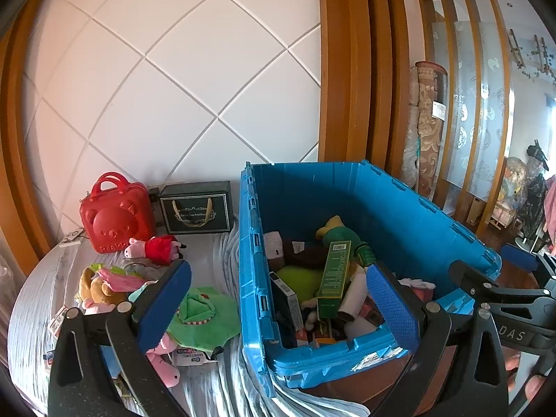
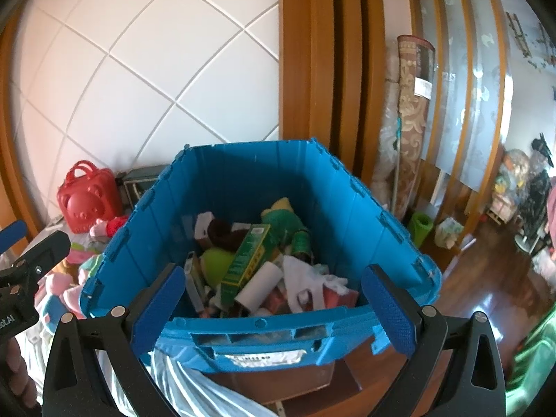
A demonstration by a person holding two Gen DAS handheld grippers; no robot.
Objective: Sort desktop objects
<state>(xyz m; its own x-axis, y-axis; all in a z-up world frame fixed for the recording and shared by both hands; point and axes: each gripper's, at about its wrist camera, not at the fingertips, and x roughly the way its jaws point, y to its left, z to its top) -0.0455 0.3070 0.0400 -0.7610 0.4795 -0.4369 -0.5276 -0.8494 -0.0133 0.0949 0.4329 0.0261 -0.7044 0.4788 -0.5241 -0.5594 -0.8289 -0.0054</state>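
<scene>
A blue plastic bin [image 1: 410, 205] [image 2: 351, 208] stands beside the table and holds several items: a green box [image 1: 335, 276] [image 2: 246, 260], a white roll [image 2: 259, 286], a plush in green [image 1: 340, 234] and white cloth [image 2: 305, 279]. My left gripper [image 1: 281, 304] is open and empty, its fingers straddling the bin's left wall. My right gripper [image 2: 274, 307] is open and empty above the bin's near rim. On the table lie a green plush [image 1: 201, 319], a pink pig plush [image 1: 153, 248], a bear plush [image 1: 93, 288] and a pink plush [image 1: 163, 358].
A red bear case [image 1: 113, 217] and a dark gift bag [image 1: 194, 212] stand at the table's back by the white tiled wall. A grey cloth [image 1: 219, 260] covers the table. Rolled rugs [image 2: 411, 121] lean against a wooden partition right of the bin. Wood floor lies to the right.
</scene>
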